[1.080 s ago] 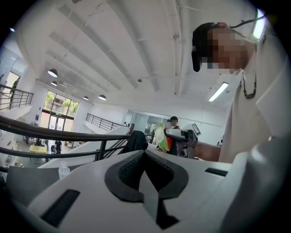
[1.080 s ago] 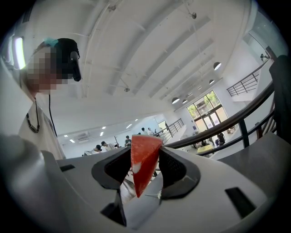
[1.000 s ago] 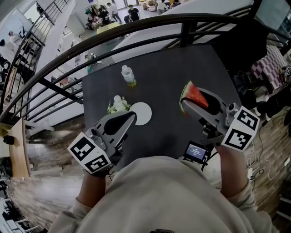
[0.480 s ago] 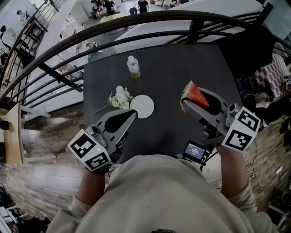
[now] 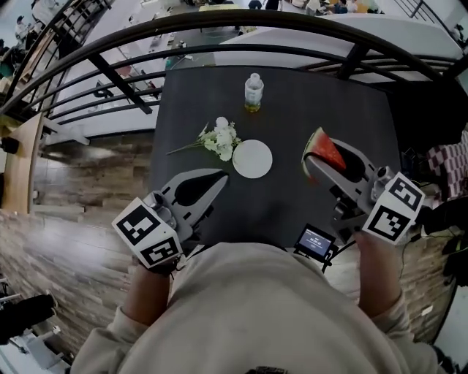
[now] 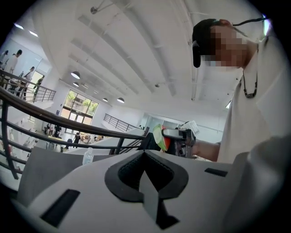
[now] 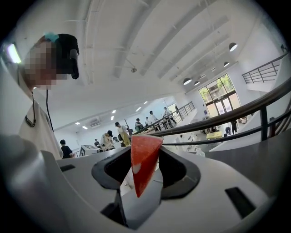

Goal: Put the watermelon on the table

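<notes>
The watermelon slice [image 5: 324, 151] is red with a green skin. The right gripper [image 5: 314, 165] pinches it tight between its two jaws. The slice is up in the air over the right side of the dark table [image 5: 292, 109], to the right of a plate [image 5: 252, 158].

The left gripper [image 5: 216, 177] has its jaws shut together with nothing in them. It is over the near left part of the table.

The plate is white and round and sits near the middle of the table. A little bunch of white flowers [image 5: 221, 139] lies just beside it, on its left. A small clear bottle [image 5: 253, 92] stands upright near the far edge. A black railing [image 5: 219, 22] runs behind the table.
</notes>
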Available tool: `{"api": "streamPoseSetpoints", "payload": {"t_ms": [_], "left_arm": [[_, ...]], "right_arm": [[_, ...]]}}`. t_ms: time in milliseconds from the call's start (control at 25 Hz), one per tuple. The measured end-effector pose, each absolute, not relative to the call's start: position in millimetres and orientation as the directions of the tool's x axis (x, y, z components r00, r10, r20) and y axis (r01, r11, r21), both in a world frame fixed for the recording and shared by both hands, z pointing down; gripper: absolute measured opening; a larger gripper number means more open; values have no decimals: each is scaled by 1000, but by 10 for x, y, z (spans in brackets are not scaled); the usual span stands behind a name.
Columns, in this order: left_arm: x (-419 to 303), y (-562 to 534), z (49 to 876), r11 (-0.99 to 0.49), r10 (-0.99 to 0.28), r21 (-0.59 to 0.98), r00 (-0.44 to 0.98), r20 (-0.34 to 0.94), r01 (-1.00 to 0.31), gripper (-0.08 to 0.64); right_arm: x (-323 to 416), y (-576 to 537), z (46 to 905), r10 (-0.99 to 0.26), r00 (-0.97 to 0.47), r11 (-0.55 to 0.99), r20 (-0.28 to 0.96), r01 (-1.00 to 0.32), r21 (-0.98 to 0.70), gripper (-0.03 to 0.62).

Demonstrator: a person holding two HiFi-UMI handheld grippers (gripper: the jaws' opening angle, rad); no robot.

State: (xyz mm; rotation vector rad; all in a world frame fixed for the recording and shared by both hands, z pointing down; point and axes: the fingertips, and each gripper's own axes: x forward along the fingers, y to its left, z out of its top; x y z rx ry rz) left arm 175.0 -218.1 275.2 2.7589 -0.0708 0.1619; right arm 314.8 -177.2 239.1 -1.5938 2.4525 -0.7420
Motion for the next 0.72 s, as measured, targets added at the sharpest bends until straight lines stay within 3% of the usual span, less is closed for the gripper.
{"api": "streamPoseSetpoints", "payload": {"t_ms": [720], "left_arm": [[1323,-2379,3179,-873,-123,456,983,133,-171,6]], "right_arm": [[2784,-2311,3019,-798,-530,350,286,-794,-496,198]]}}
